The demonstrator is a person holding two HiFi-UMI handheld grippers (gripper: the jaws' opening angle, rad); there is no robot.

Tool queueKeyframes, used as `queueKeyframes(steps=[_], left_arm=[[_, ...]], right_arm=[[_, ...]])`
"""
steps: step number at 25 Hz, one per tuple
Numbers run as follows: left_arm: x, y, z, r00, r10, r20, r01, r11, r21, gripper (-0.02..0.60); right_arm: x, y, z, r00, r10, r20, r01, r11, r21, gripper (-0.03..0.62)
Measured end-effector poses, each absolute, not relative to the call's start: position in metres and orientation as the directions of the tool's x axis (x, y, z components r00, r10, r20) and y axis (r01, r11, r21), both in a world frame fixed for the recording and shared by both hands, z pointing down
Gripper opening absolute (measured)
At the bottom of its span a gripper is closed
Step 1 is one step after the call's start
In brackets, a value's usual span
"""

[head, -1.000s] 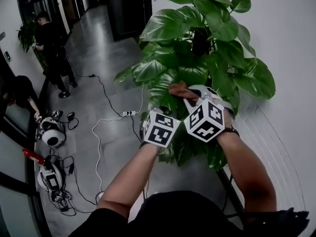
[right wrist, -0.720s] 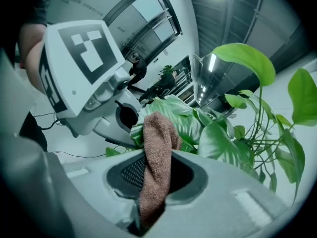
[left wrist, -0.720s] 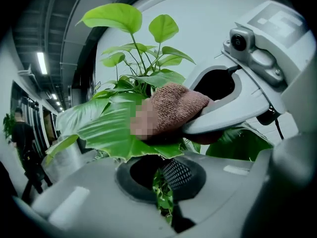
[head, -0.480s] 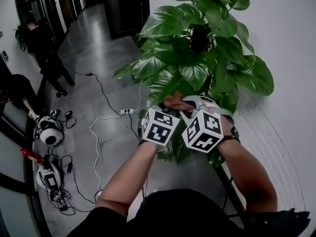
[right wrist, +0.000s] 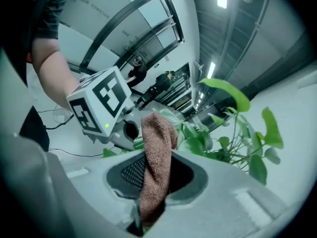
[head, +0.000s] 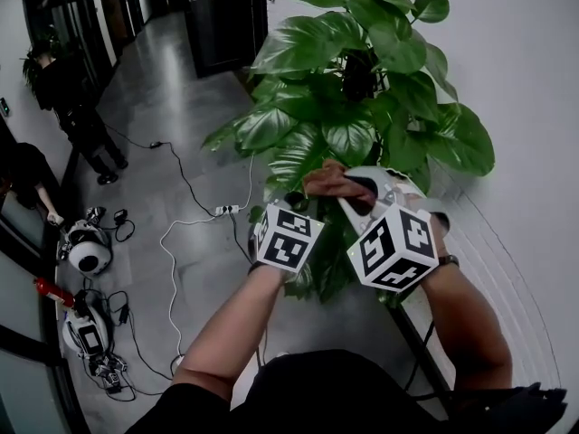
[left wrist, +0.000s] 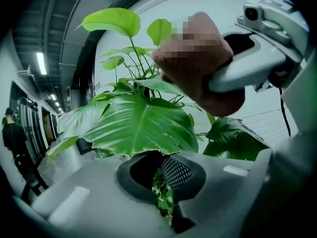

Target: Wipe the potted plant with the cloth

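Note:
A tall potted plant (head: 362, 89) with broad green leaves stands against the white wall. In the left gripper view one large leaf (left wrist: 133, 128) lies across my left gripper (left wrist: 166, 209), whose jaws are shut on its lower edge. Just above that leaf hangs the brown cloth (left wrist: 198, 58), carried by the white right gripper (left wrist: 257, 53). My right gripper (right wrist: 148, 217) is shut on the cloth (right wrist: 157, 157), which sticks up out of its jaws. From the head view the cloth (head: 330, 181) sits among the lower leaves, between the left marker cube (head: 285, 238) and the right one (head: 393, 247).
A white wall (head: 525, 107) runs close on the right. On the grey floor to the left lie cables and a power strip (head: 226, 209) and small white devices (head: 86, 247). People (head: 68, 89) stand far left. A dark door (head: 222, 16) is behind the plant.
The right gripper has drawn back toward me and to the lower right, with the cloth still in it. The left gripper has stayed nearly in place at the leaf.

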State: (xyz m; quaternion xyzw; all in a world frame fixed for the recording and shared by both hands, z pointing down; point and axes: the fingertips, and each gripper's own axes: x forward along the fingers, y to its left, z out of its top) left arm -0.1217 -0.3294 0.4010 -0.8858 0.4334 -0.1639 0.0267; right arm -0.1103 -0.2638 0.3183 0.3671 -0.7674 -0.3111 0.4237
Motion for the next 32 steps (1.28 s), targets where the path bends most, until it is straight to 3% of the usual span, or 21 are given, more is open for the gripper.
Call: queueKeyframes(steps=[5,9,18,32], left_arm=[[-0.116,-0.323,0.402,0.591,-0.759,0.274,-0.743,-0.644,-0.183,0.017],[-0.115,-0.318,0.401,0.601,-0.751,0.272,-0.734,-0.654,-0.184,0.017],[-0.111,-0.307,0.407,0.623,-0.728,0.286,-0.709,-0.680,-0.186,0.017],[-0.117,-0.308,0.416,0.619,-0.725,0.302,-0.710,-0.681,-0.177,0.017]], right_arm=[[-0.094,-0.289,0.255,-0.323,-0.898,0.298,-0.336,0.403,0.851,0.064],[-0.085,-0.325,0.228,-0.286,-0.918,0.273,-0.373,0.369,0.851,0.064],[-0.075,-0.380,0.246,-0.208,-0.912,0.354,-0.340,0.407,0.847,0.064],[-0.090,-0.378,0.294,-0.190,-0.898,0.397,-0.230,0.433,0.871,0.064]])
